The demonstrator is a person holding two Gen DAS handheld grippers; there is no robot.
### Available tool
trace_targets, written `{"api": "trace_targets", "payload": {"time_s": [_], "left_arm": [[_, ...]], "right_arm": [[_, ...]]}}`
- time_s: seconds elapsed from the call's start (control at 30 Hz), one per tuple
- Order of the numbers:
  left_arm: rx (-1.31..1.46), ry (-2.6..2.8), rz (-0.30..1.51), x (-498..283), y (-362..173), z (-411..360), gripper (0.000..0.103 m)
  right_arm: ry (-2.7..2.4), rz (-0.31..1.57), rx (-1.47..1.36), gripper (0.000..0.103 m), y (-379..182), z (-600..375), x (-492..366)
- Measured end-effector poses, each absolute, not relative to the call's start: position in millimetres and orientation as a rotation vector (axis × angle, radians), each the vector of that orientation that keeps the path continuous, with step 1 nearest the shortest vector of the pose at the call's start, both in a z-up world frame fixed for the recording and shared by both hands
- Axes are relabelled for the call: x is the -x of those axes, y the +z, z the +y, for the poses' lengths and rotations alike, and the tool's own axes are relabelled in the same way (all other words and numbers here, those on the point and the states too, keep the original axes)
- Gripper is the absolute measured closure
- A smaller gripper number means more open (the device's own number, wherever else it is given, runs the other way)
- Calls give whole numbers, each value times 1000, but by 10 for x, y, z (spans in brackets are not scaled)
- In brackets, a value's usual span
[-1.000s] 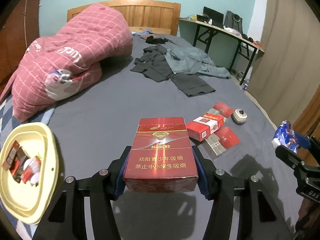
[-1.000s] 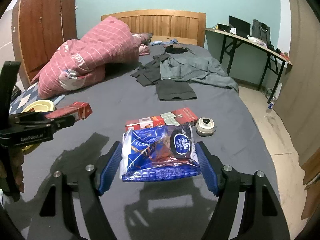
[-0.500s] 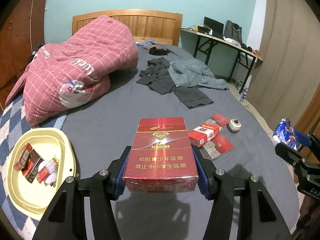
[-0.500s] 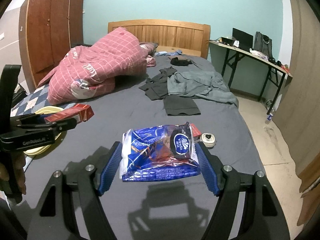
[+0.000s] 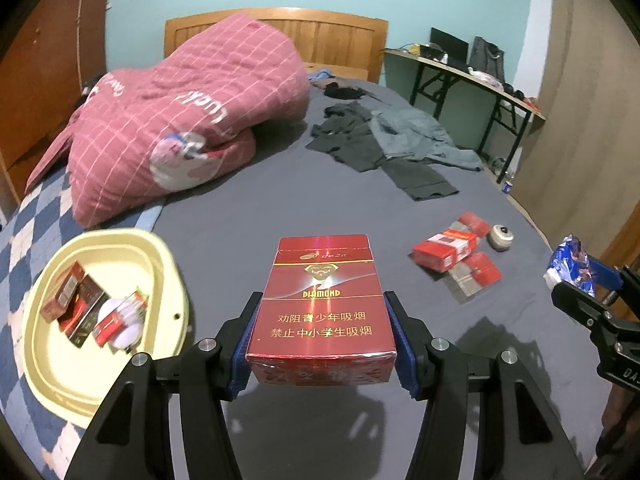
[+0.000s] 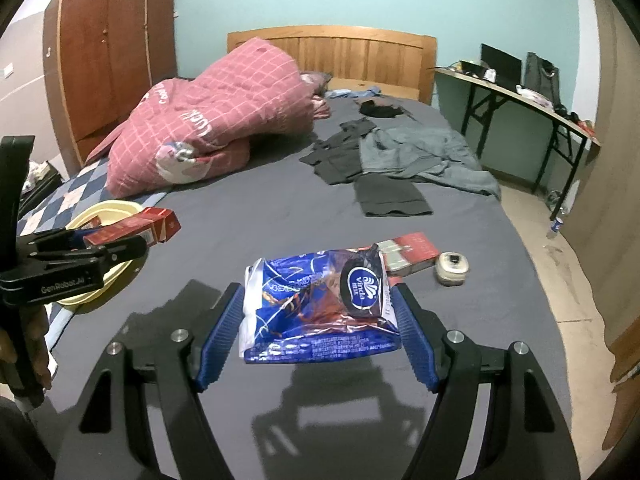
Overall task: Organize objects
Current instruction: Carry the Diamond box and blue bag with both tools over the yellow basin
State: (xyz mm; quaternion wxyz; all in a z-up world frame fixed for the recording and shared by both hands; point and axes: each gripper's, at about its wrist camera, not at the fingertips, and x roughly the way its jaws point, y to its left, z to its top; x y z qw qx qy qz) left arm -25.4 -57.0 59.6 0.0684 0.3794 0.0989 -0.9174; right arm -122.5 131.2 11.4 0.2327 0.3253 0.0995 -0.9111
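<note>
My left gripper (image 5: 322,344) is shut on a red cigarette box (image 5: 322,304) and holds it above the grey bed sheet, right of a cream basin (image 5: 168,264) that holds several small packs. My right gripper (image 6: 320,320) is shut on a blue tissue packet (image 6: 316,308), held above the sheet. It also shows at the right edge of the left wrist view (image 5: 568,266). More red packs (image 5: 446,246) and a small round tin (image 5: 500,236) lie on the sheet between the two grippers. The left gripper with its box shows in the right wrist view (image 6: 132,230).
A pink quilt (image 5: 188,124) is piled at the bed's back left. Dark and grey clothes (image 5: 384,140) lie at the back right. A desk (image 5: 472,76) stands right of the bed, a wooden wardrobe (image 6: 108,60) on the left.
Both grippers have pulled back and up with their loads. The left view has swung left, so the cream basin now lies closer to the red box.
</note>
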Motion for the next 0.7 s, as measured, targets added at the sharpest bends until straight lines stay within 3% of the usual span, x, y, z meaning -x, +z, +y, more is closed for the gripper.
{"api": "trace_targets", "payload": {"time_s": [0.7], "left_arm": [[-1071,-2579,452,-688,440,-1771,46]], "right_arm": [[-2289,351,-869,29,-90,-163,779]]}}
